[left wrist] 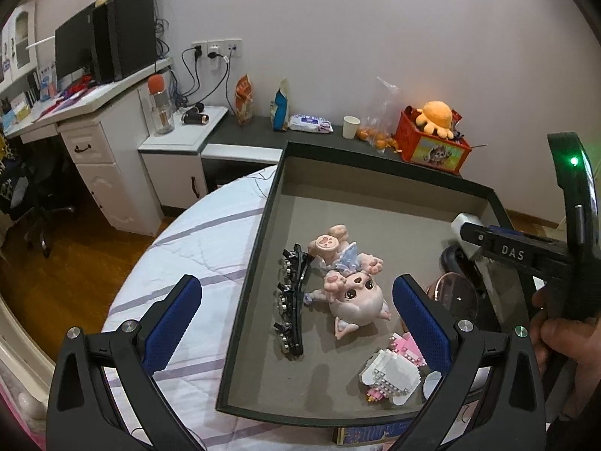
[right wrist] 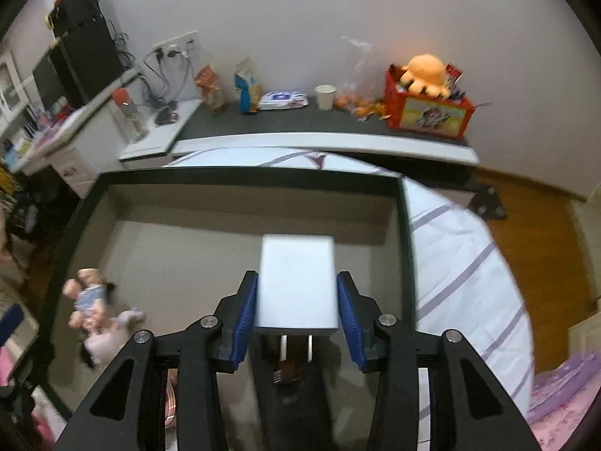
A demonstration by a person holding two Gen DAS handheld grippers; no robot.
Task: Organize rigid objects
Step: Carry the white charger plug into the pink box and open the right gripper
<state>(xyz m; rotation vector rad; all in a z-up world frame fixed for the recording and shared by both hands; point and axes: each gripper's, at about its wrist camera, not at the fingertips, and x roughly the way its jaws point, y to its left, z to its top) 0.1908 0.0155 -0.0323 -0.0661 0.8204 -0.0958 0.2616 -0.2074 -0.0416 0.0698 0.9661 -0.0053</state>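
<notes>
Left gripper (left wrist: 296, 300): we held it nearest the lens, its blue pads (left wrist: 174, 319) spread wide with nothing between them, hovering over the near left part of the tray.
Right gripper (right wrist: 296, 315): we had its blue pads pressed against both sides of a white rectangular block (right wrist: 296, 282), gripping it above the tray floor, toward the tray's right side; in the left view the same block (left wrist: 460, 225) showed near the tray's far right corner.
Tray (left wrist: 248, 263): a dark-rimmed, grey-floored box that we saw resting on a white quilt with lilac stripes (left wrist: 188, 248).
Brick model (left wrist: 390, 374): white and pink, lying in the tray's near right corner.
Pink figurine (left wrist: 349, 285): we saw it lying on its side near the middle of the tray.
Black hair clip (left wrist: 293, 297): long, studded, lying just left of the figurine, close to the tray's left wall.
Round copper-rimmed disc (left wrist: 456, 295): by the tray's right wall; what it was we could not tell.
Shelf beyond the tray: we noted a paper cup (left wrist: 351, 126), a wipes pack (left wrist: 310, 123) and a red box (left wrist: 432, 146) with an orange plush octopus (left wrist: 437, 116) on top.
</notes>
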